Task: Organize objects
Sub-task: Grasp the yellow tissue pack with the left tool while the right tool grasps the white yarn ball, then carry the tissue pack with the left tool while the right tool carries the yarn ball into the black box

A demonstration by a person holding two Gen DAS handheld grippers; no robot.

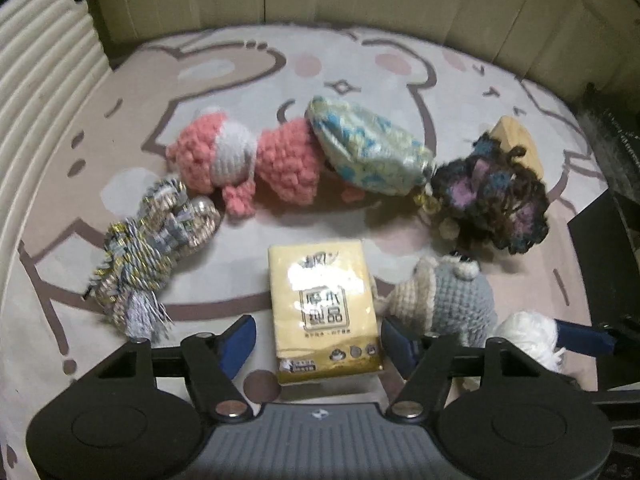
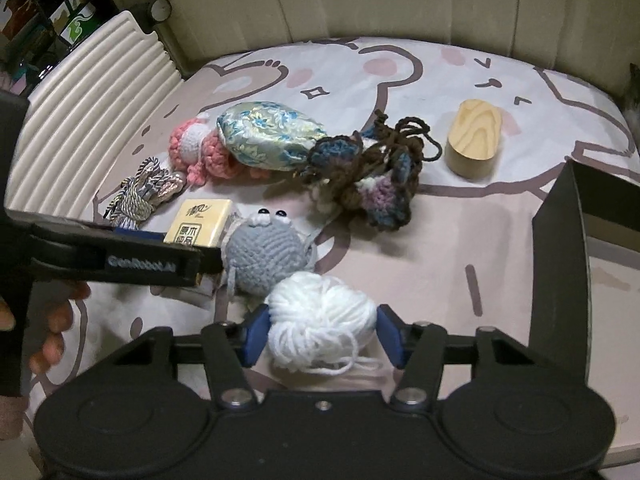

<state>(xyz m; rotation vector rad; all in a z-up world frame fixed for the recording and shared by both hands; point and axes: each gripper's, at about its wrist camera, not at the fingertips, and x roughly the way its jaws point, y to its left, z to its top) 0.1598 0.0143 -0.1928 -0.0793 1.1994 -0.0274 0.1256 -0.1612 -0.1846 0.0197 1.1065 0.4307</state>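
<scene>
Little appeared done: every item was still strewn mid-frame. The tissue pack (image 1: 324,316) was straddled, untouched, by the spread left gripper (image 1: 318,340); the white yarn ball (image 2: 320,316) was pinched by the right gripper (image 2: 320,334).

Pretty clearly someone's home, looks like a bedroom: everything sits on a soft pink sheet (image 2: 460,240) printed with cartoon animals, and a padded beige headboard (image 2: 400,0) runs along the back with a ribbed cream cushion (image 2: 92,120) off to the side. The stuff lying around is all homey craft bits, like a crocheted pink doll (image 1: 240,156), a grey crocheted toy (image 2: 264,256), a ball of white yarn (image 2: 320,316), a brocade pouch (image 2: 268,136) and a pocket tissue pack (image 1: 324,312). In the right wrist view there are also colourful boxes (image 2: 52,12) stacked in the dim corner.
</scene>
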